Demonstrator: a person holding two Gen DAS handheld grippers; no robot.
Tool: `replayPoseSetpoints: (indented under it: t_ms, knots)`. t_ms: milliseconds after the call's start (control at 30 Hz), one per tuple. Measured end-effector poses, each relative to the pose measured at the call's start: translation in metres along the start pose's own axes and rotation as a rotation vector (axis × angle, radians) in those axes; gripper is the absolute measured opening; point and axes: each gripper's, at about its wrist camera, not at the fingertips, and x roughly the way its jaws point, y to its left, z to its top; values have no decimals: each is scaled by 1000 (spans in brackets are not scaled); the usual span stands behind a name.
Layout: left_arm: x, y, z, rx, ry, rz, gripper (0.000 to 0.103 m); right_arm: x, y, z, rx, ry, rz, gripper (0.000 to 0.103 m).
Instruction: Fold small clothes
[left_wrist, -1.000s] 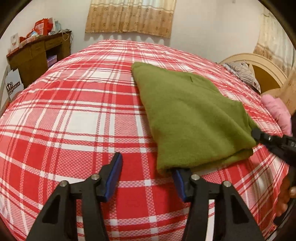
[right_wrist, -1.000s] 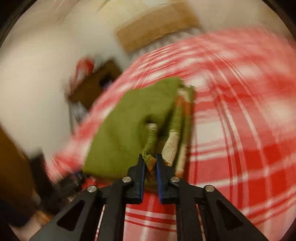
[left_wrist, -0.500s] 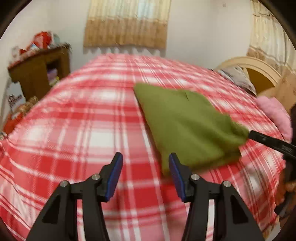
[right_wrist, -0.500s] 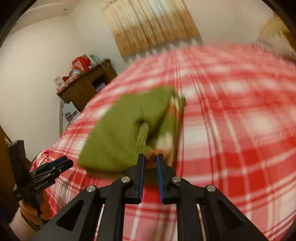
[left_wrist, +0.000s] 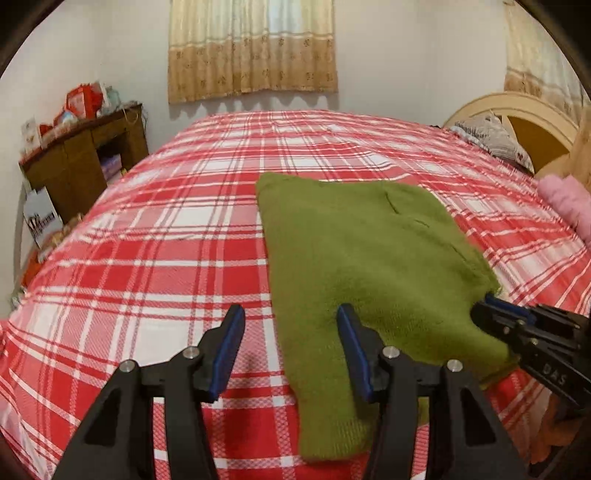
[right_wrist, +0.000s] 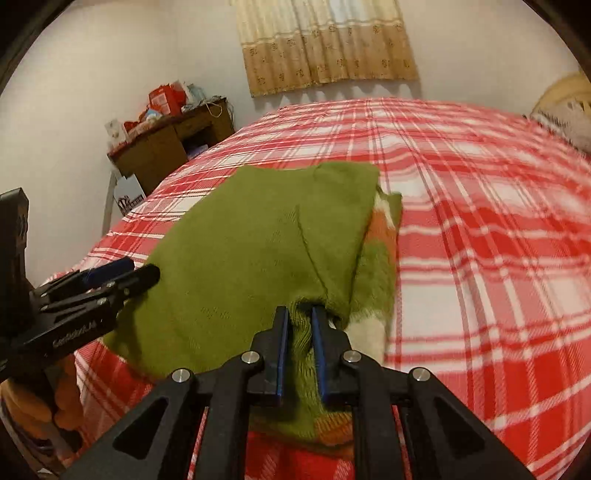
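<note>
A bed with a red-and-white plaid cover (left_wrist: 177, 236) fills the room. Behind it, beige patterned curtains (left_wrist: 253, 48) hang on a plain white wall (left_wrist: 417, 59). A dark wooden desk (left_wrist: 85, 158) piled with red boxes stands at left; a cream arched headboard (left_wrist: 517, 110) at right.

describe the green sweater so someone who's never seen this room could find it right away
Start at the big bed with the red plaid sheet. The green sweater lies folded on it, one end pinched by the right gripper. It is the only green thing there; the pink cloth lies apart.
</note>
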Motion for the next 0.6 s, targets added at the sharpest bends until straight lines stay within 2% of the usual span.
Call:
replayPoseSetpoints:
  t_ms: [200,333,533,600]
  knots:
    - [-1,0,3,9,12,21,58,-2,4,-2,1,-2,-12,14]
    - [-2,0,4,22,15,52,71,-7,3,-5,2,2,1,19]
    - [-1,5,2,-11,23,35,73,-17,1,-14,41,-17,3,21]
    - [-6,8,1,-11,18,5,73,-25,-1,-15,61,-16,3,25]
